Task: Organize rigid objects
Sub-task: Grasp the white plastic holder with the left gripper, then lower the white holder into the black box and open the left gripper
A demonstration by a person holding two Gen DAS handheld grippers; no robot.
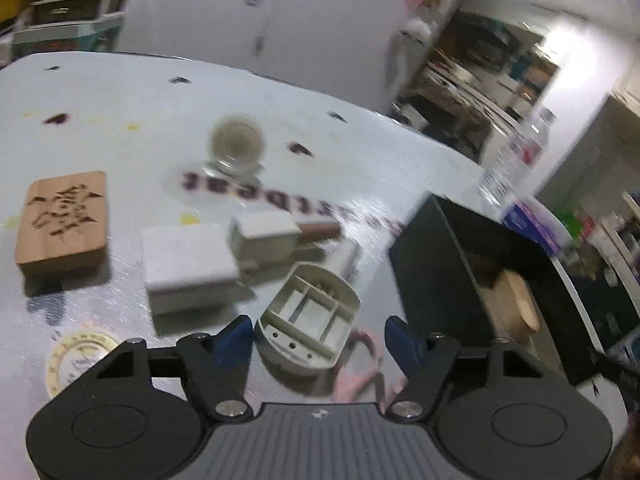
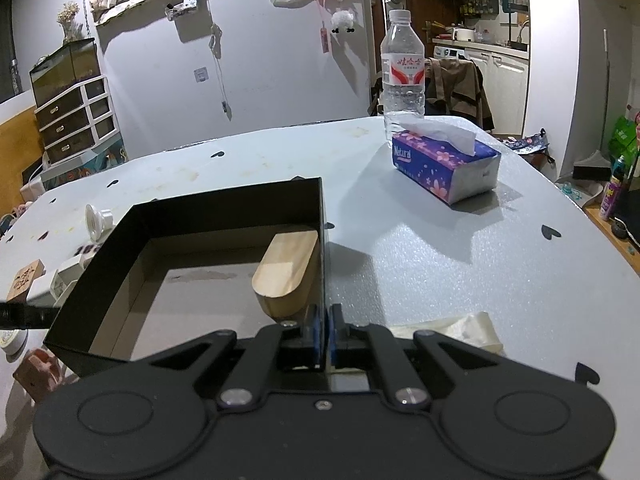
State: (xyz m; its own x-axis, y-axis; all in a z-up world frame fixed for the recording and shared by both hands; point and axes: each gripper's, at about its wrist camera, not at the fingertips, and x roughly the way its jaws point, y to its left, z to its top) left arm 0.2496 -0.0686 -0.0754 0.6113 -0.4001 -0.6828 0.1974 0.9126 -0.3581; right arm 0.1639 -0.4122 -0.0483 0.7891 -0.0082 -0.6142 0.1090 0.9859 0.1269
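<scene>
The left gripper [image 1: 320, 334] is open around the cream plastic shell [image 1: 308, 322]. The right gripper [image 2: 323, 330] pinches the black box's wall [image 2: 322, 240]. At three o'clock, the shell could slip sideways.

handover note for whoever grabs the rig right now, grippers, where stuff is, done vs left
Right gripper: shut on the near wall of the black box, steadying it.
Left gripper: open, empty, with the ribbed plastic housing just ahead between its fingers.
Done: one wooden block lies inside the box against its right wall.
Left on the table: the housing, engraved wooden tile, two white blocks, glass jar.
Next, probably: grip the housing and move it into the box.
</scene>
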